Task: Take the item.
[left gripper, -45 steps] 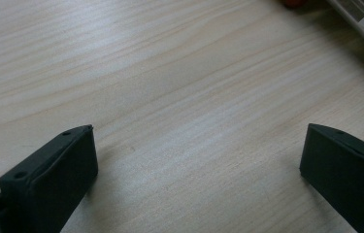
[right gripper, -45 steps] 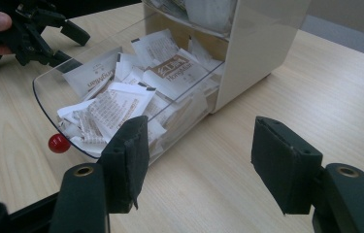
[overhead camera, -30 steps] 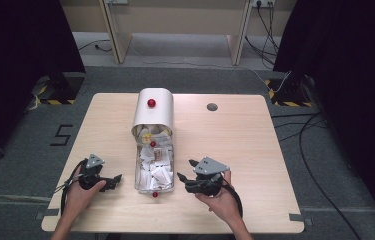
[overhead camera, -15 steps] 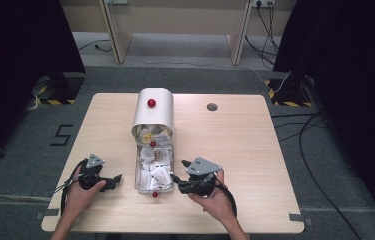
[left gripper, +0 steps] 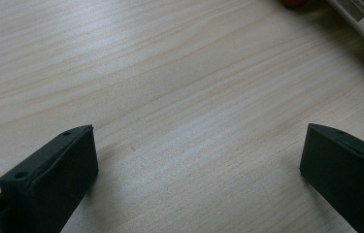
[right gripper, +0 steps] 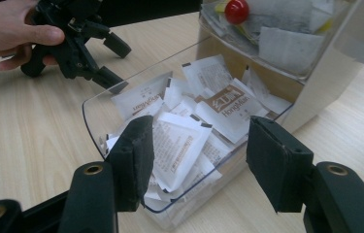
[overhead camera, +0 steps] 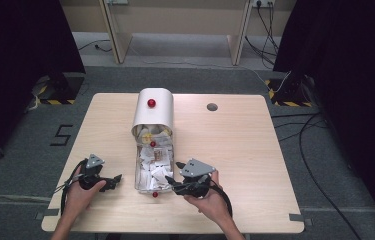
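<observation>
Right gripper view shows a "HongMao" sachet (right gripper: 229, 108).

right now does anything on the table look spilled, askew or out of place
Nothing stands out. The clear drawer is pulled out of the white dispenser, and the sachets lie jumbled but inside its walls. Both grippers, left and right, are open and empty.

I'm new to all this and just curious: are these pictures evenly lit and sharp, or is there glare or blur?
High view: table bright, surroundings nearly black, picture rather soft. Left gripper view: pale sheen across the wood top left, the near black jaws slightly soft. Right gripper view: sharp on the sachets, with a light reflection along the clear drawer rim.
</observation>
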Motion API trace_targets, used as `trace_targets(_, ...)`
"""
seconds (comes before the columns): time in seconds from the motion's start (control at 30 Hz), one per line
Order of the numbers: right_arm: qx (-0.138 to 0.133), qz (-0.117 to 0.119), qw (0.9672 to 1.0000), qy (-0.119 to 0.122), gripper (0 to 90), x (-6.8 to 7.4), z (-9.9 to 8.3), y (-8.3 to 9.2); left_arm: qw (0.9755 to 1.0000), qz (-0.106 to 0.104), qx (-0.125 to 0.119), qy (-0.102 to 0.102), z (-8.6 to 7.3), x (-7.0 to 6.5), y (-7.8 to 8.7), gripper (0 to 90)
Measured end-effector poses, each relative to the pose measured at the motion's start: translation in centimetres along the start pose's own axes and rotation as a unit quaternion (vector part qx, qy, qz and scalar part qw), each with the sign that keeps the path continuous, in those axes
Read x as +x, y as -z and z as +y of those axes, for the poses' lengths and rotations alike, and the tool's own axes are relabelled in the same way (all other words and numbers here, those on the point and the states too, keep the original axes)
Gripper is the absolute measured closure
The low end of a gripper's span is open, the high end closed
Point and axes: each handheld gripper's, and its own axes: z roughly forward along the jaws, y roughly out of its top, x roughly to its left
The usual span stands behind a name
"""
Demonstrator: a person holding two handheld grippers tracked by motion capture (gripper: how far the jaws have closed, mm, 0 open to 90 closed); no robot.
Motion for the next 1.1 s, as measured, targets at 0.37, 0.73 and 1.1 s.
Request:
trace_targets(0.37,0.011,0.021,0.9996,0.015,48.4,1.0,-0.1,-1.4,1.0000,0.000,-0.001,0.001,0.0,0.0,0.0,0.0)
trace_targets(0.73,0.010,0.029,0.9994,0.018,53.1,1.2,-0.5,-2.6,1.0000,-0.001,0.000,0.000,0.0,0.0,0.0,0.0)
trace_targets(1.1,0.016,0.031,0.9991,0.023,55.9,1.3,-0.7,-3.4,1.0000,-0.001,0.000,0.000,0.0,0.0,0.0,0.0)
